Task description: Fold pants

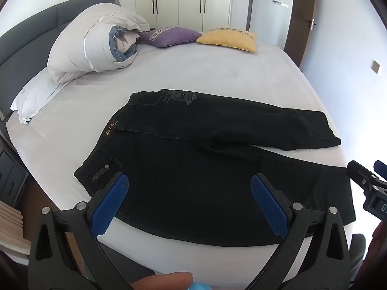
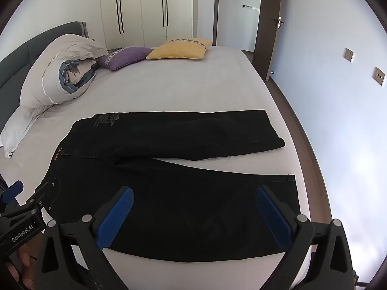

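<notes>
A pair of black jeans [image 1: 217, 169] lies spread flat on the white-sheeted bed [image 1: 193, 72], close to the bed's near edge, waistband toward the headboard [image 1: 26, 38] side and both legs running away from it. The legs part in a narrow V with sheet showing between them.

The left gripper [image 1: 189, 188] hovers over the jeans near the waistband and pocket, its blue-padded fingers [image 1: 111, 198] spread wide with nothing between them. This view alone shows the orange lettering on the waistband, the pocket rivets, and a fingertip [image 1: 167, 281] at the bottom edge. At its right edge the other gripper's tip shows beside the near leg's hem.

The right gripper [image 2: 193, 207] hangs over the near leg of the jeans toward the hem, its jaws equally wide and empty. Only this view shows both hems in full, the wall plates [image 2: 378, 76] beyond the bed, and the left gripper's body with a "GenRobot.AI" label.

Beyond the jeans, against the headboard, sits a rolled duvet [image 1: 96, 46] on a white pillow [image 1: 36, 94]; farther along lie a purple cushion [image 1: 169, 36] and a yellow cushion [image 1: 229, 38], with wardrobe doors [image 2: 145, 7] behind.
</notes>
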Motion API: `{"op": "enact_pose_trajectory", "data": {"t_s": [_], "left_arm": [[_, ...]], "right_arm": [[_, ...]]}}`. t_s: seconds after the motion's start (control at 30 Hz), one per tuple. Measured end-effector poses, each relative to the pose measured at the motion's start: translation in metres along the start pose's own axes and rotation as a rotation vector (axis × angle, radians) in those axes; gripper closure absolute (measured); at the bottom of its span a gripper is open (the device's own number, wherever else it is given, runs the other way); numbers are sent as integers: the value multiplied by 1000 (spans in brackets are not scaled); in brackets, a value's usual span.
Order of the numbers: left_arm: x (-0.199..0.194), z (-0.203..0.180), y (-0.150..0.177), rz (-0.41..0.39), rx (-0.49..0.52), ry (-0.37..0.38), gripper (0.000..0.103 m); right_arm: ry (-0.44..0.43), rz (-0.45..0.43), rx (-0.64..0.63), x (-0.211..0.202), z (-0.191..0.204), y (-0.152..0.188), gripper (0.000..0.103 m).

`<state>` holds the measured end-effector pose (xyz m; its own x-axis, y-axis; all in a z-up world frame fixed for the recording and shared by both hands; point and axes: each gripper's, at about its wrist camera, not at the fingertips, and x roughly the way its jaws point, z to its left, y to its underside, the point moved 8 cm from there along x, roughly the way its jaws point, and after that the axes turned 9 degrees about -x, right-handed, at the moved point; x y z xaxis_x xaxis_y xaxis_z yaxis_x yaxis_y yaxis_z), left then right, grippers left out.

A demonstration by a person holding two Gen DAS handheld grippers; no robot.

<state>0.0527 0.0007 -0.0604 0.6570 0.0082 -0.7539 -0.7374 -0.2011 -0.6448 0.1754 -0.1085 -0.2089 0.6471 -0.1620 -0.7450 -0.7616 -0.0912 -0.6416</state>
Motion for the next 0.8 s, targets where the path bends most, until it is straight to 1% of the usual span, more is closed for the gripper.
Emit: {"op": "enact_pose_trajectory", "data": {"t_s": [0.23,0.27,0.4,0.47,0.53,0.57,0.8], "left_arm": [[2,8,-2,7,-9,2,0],[-1,0,0,-5,11,-10,0],[-1,3,-1,-3,7,-11,0],[0,6,-2,-4,4,-12,0],[0,7,-3,-3,2,-11,0],[4,7,3,-2,4,-13,0],[3,8,3,-2,2,-12,0]], "right_arm": [[-4,4,-8,0,3,1,0],[-6,6,-10,0,3,2,0],[-6,12,-11,4,6,-1,0],[-6,11,-14,7,8,6,0],[-5,10,-16,6,9,6,0],[-6,11,-18,6,10,6,0],[-5,13,-23,7,15,6,0]]}}
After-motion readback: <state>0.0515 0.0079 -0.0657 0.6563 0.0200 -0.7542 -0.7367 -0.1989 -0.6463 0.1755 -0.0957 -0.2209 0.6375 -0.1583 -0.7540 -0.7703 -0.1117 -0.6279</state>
